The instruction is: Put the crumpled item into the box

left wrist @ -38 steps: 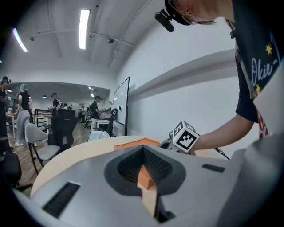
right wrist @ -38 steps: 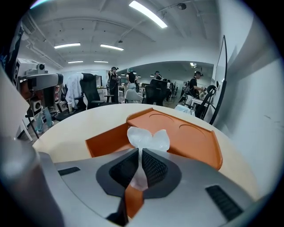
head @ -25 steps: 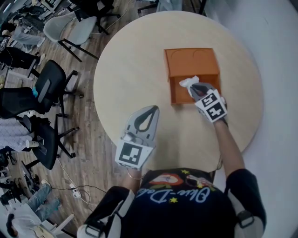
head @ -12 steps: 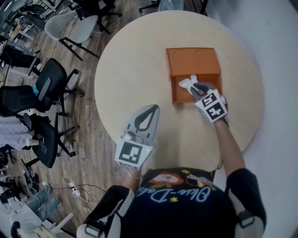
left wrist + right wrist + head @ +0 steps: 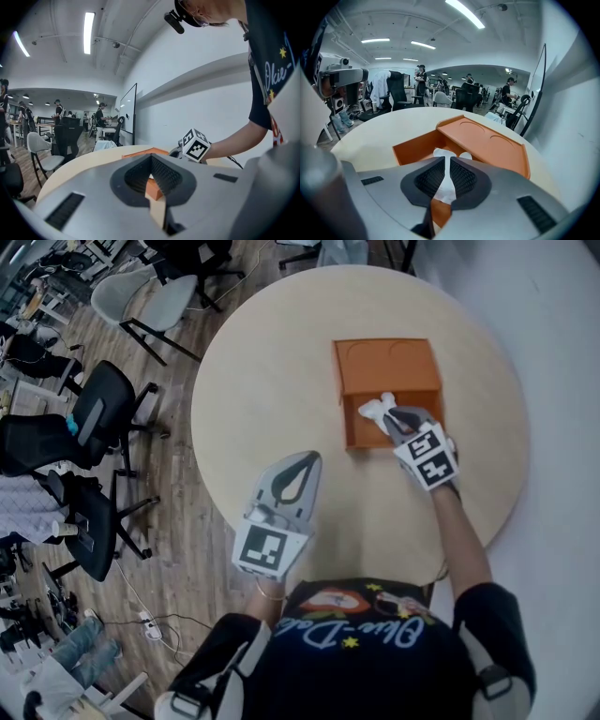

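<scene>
My right gripper (image 5: 388, 418) pinches the crumpled paper (image 5: 374, 409) over the box (image 5: 349, 424); my left gripper (image 5: 298, 465), closed on nothing, hovers short of the box.

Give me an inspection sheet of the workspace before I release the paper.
Surface: round pale table, holds only the box.
Job's things: orange box open, lid lying flat; crumpled paper over its tray.
Clutter: nothing seen.
Grippers: right gripper jaws shut on the crumpled paper; left gripper jaws together, empty, by the table's near edge.
Cables: cable on the floor, left of the table.
Surroundings: office chairs on wood floor; people far off.
</scene>
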`<state>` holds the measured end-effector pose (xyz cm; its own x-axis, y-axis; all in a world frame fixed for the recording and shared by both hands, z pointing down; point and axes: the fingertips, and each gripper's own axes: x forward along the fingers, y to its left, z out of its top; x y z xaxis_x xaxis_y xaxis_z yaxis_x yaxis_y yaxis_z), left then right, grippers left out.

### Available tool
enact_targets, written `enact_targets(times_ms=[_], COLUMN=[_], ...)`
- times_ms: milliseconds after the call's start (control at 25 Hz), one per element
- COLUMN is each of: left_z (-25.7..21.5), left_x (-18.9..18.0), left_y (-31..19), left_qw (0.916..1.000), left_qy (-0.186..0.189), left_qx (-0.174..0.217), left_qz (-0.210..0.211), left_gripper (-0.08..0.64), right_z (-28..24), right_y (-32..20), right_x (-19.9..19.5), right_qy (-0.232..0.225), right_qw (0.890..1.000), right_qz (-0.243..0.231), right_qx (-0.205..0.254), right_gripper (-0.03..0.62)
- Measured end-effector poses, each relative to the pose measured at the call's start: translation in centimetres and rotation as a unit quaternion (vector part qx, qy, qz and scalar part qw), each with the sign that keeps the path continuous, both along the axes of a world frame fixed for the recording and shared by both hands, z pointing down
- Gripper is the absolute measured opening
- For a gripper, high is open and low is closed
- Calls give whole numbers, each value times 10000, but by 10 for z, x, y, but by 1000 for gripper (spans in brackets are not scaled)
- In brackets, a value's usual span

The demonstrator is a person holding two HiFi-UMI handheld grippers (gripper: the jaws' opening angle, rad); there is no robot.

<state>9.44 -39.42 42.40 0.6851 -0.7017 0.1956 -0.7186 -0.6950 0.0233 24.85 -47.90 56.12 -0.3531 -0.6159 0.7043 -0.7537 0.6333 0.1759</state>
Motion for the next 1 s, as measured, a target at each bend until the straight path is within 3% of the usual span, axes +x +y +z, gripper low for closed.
enact_targets(times_ms=[480, 1000], left_z=[-2, -10], left_x=[3, 4], left_y=[10, 17], left_qw=[9999, 9998], left_qy=[25, 40], left_qx=[5, 117], left_qz=[101, 128], left_gripper=[-15, -15], right_z=[-55, -122], right_y=[21, 65], right_x=[0, -2], right_qy=[-701, -1548], right_qw=[9942, 9753], right_qz=[402, 647], right_qx=[703, 1438], right_gripper=[8, -2])
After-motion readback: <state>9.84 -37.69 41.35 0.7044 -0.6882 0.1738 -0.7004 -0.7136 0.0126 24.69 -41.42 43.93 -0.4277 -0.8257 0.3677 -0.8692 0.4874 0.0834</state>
